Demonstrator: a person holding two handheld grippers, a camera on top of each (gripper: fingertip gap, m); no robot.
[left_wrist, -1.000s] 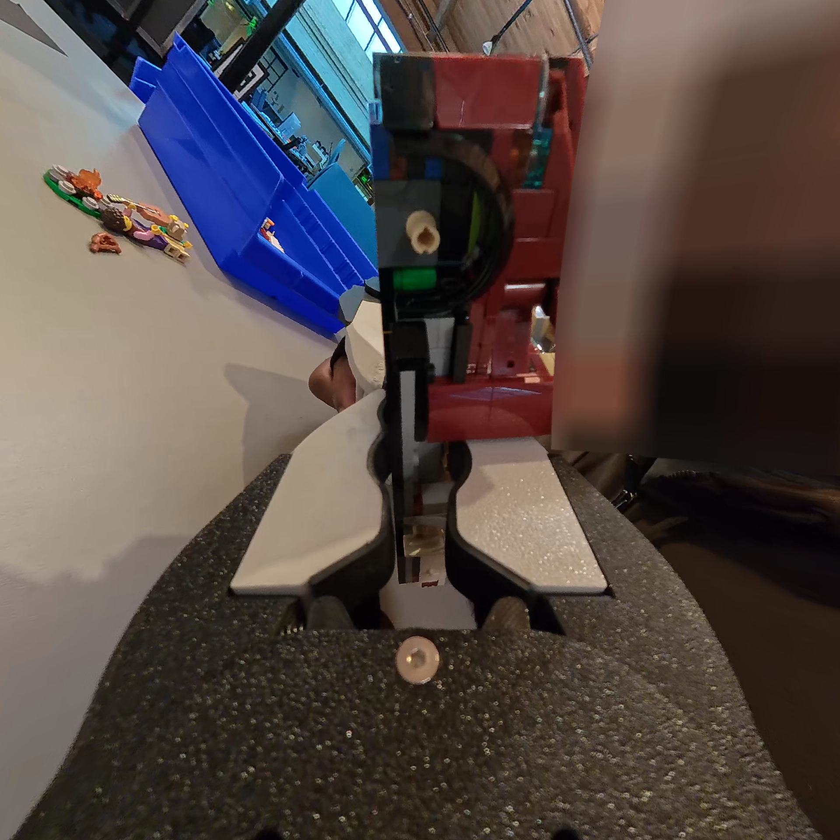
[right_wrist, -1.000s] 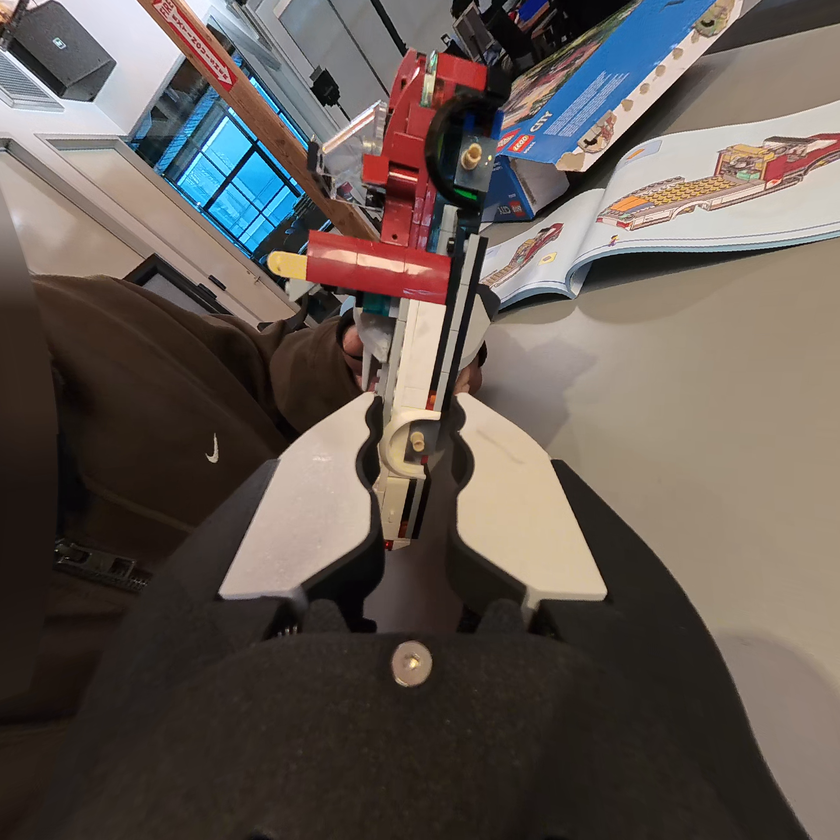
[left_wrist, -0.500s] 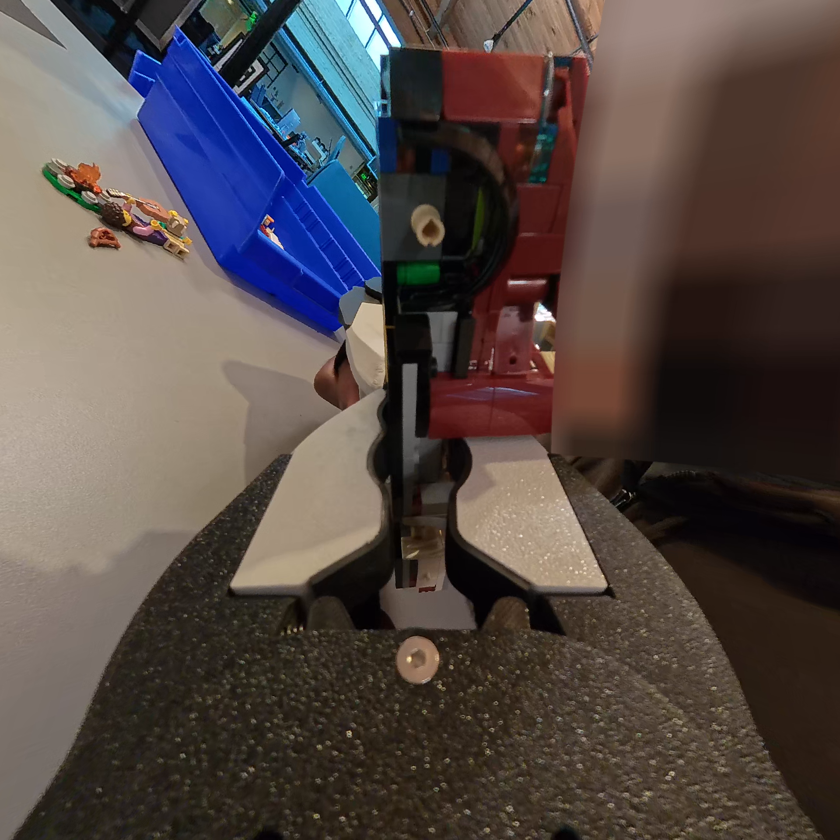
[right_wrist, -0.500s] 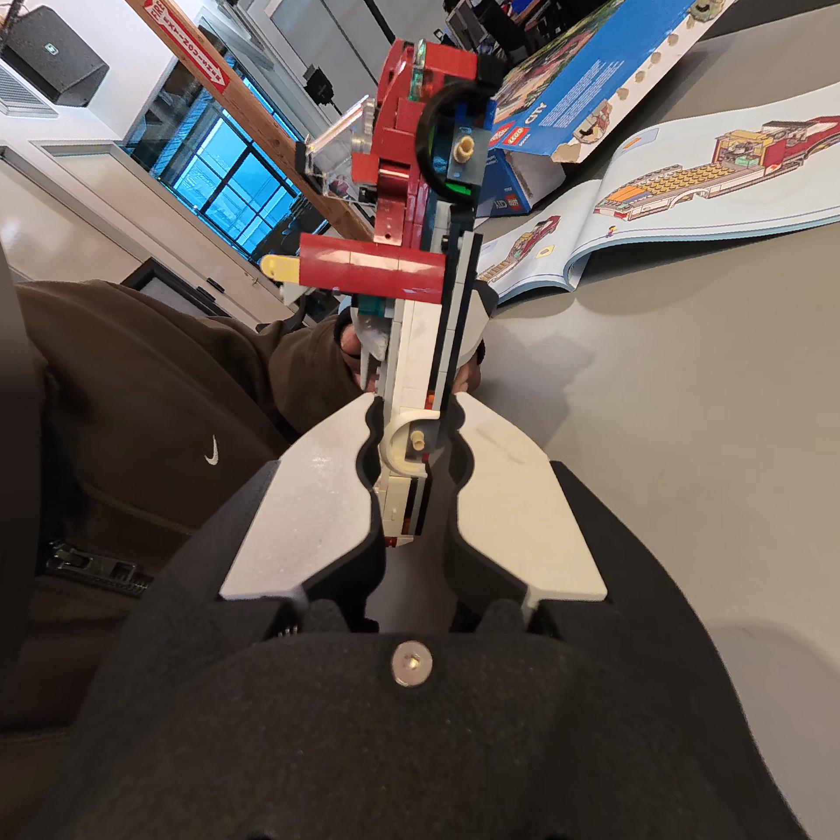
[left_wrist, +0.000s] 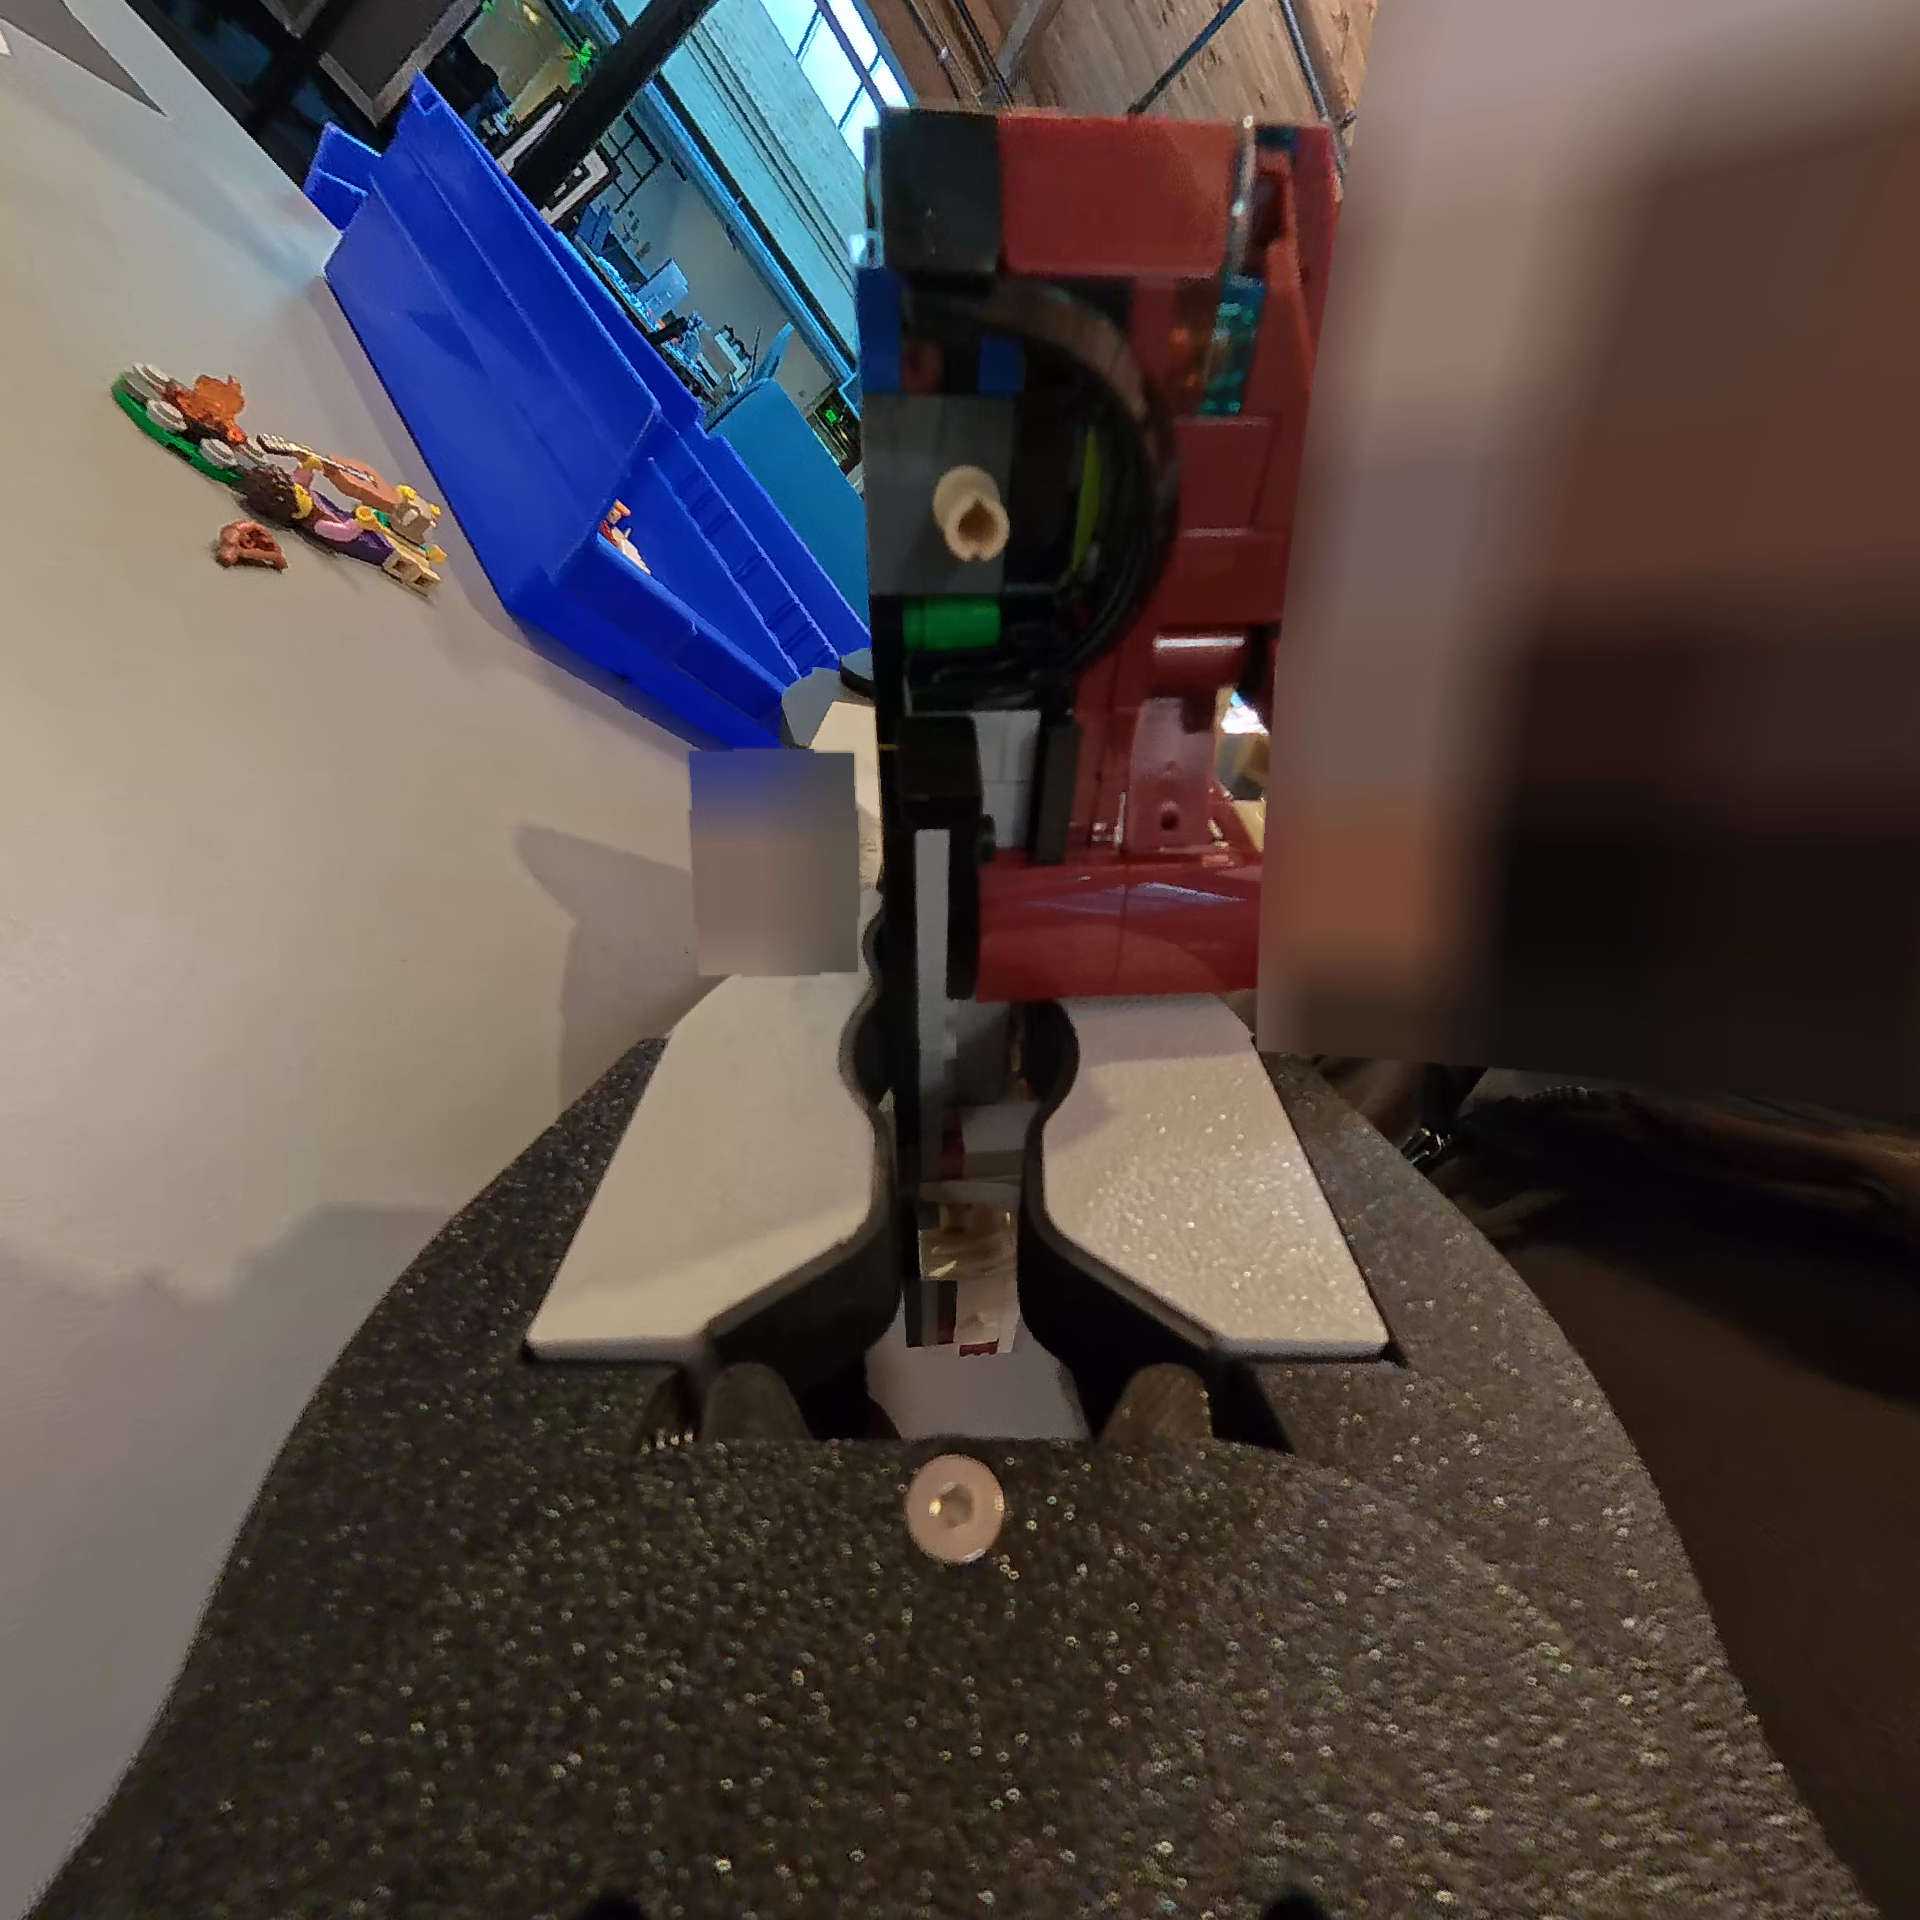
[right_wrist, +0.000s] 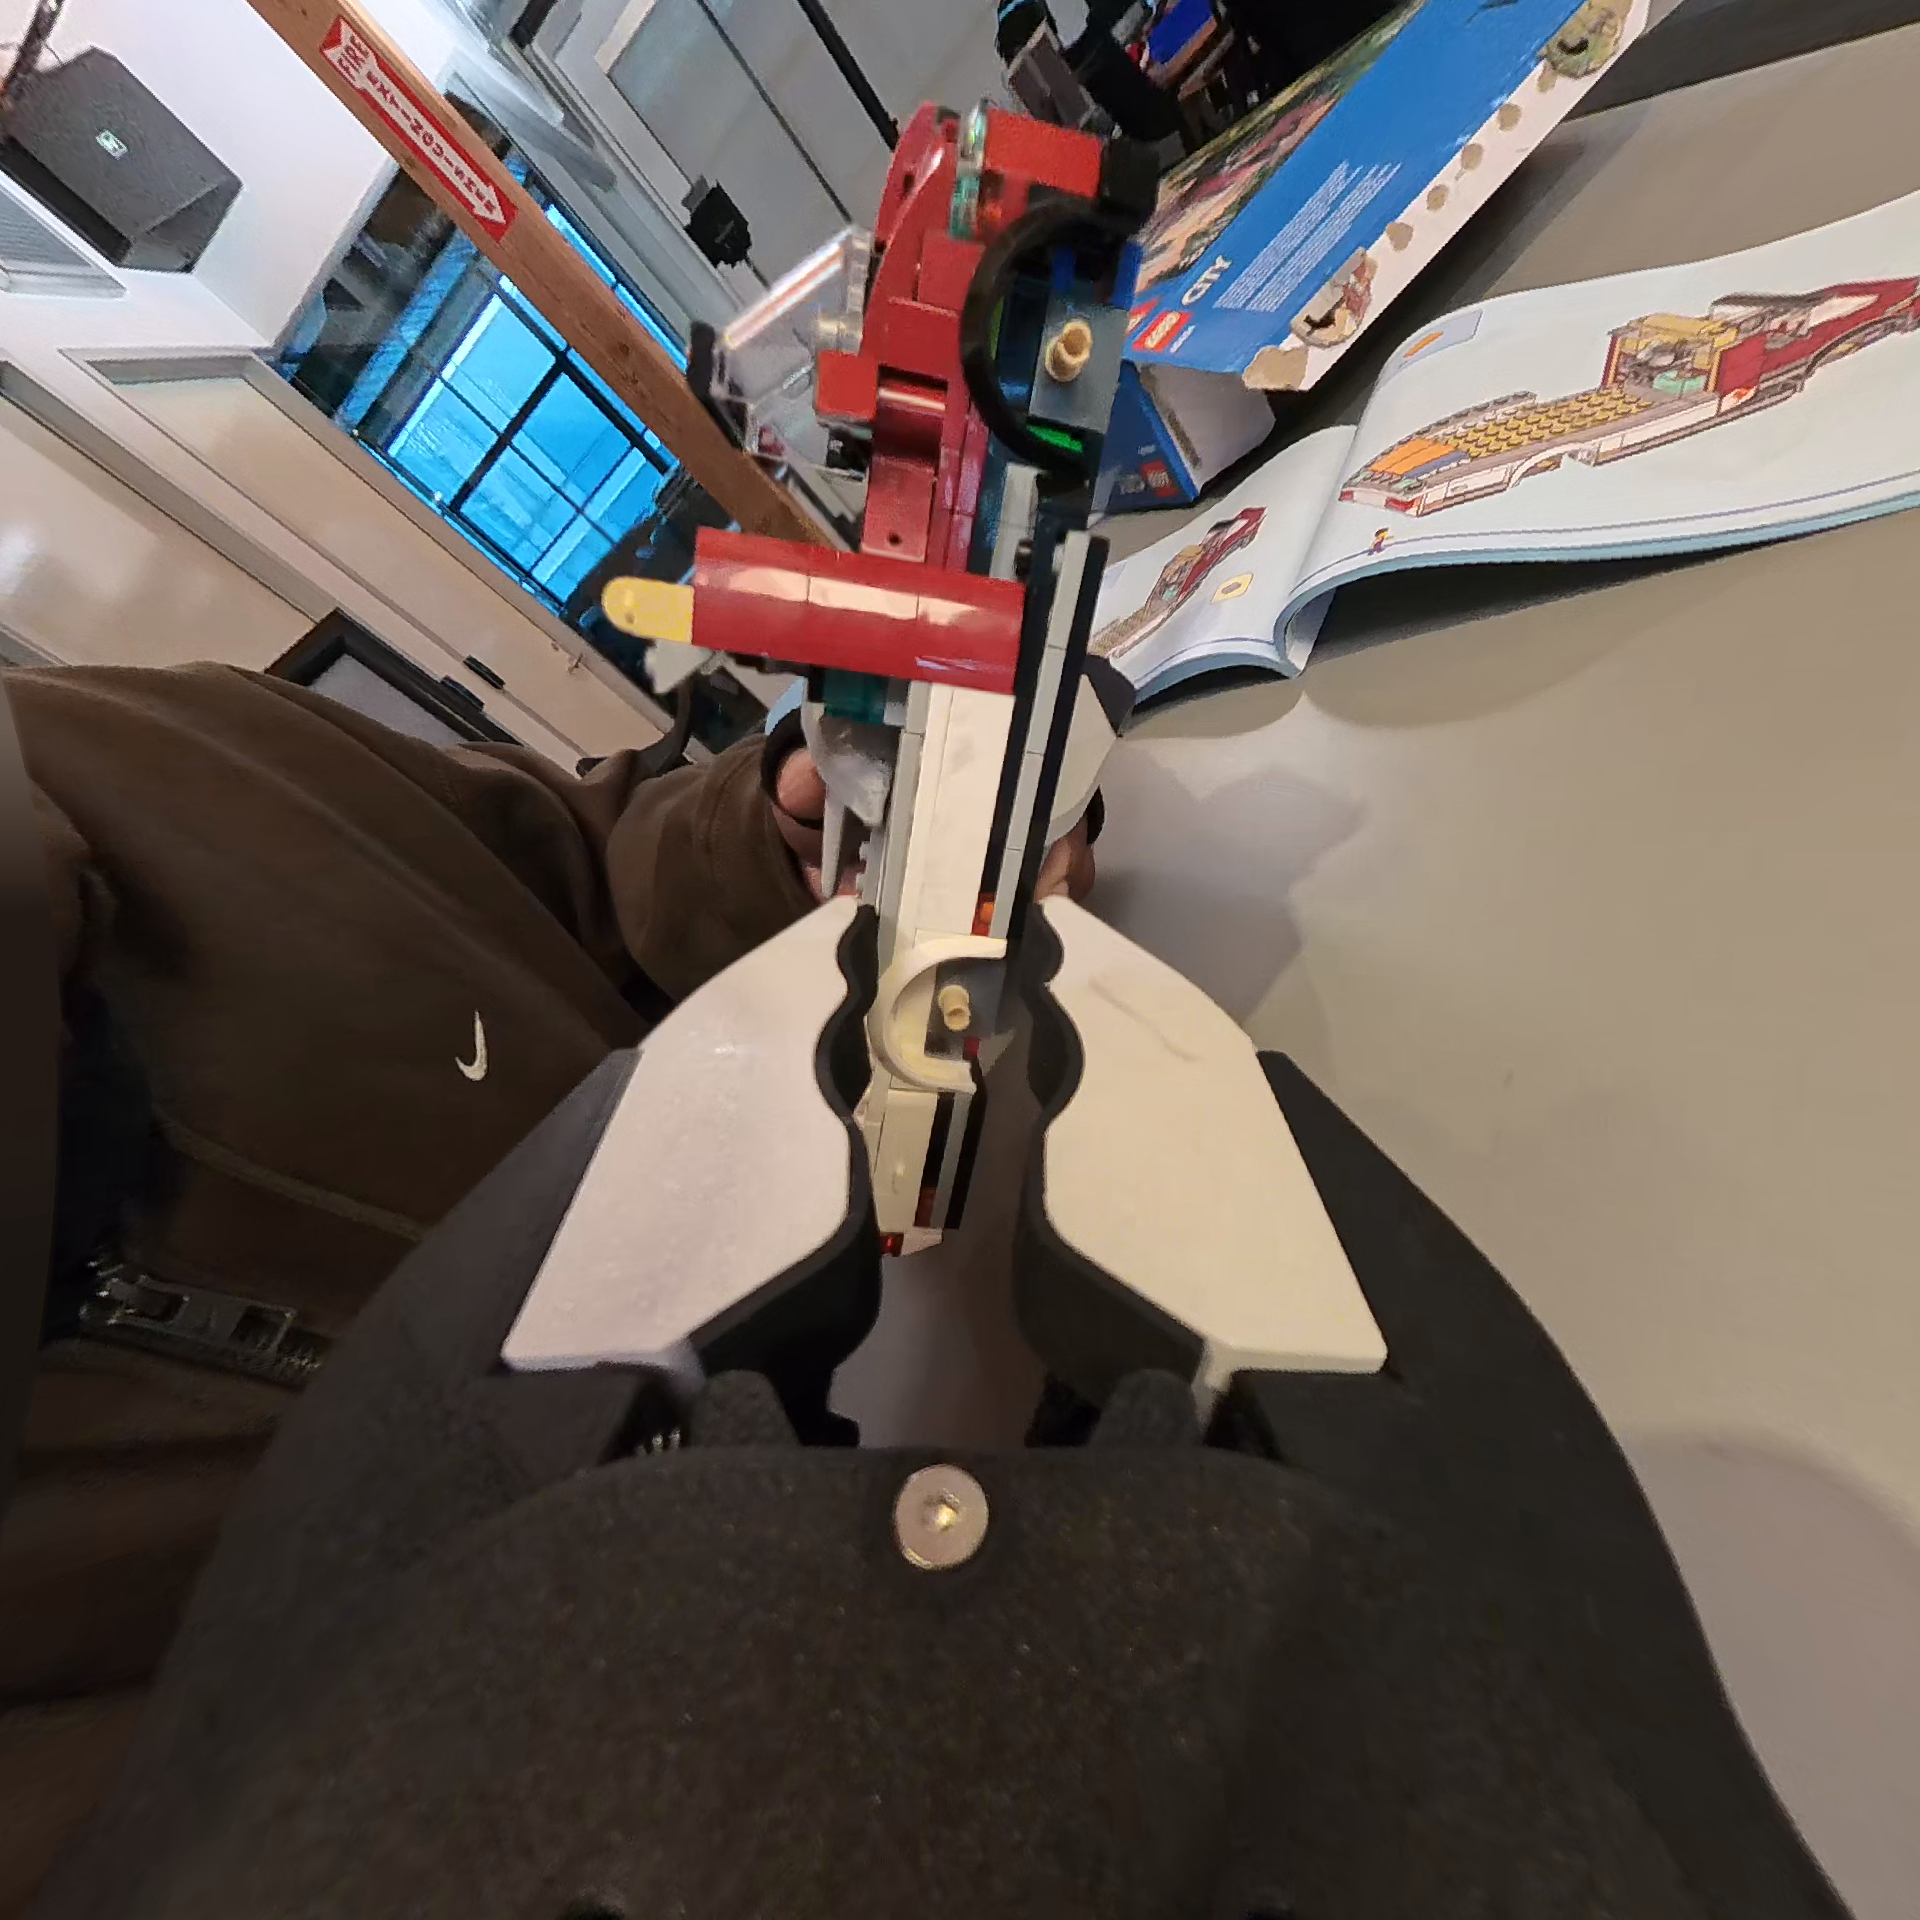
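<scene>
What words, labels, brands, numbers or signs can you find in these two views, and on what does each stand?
I will not copy any writing out; these things bear it:
Red and white sign on the wooden beam: printed words.
Blue cardboard box: brand mark and small print.
Open instruction booklet: tiny marks, too small to read.
Brown jacket: small white logo, no words.
Left wrist view: none.

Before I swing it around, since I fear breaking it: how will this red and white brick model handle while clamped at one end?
The brick model is probably stiff but fragile: it is made of many pieces. The red part sticking out sideways may snap off if bumped. Most of it lies beyond the right gripper, so it may lever loose.
</scene>
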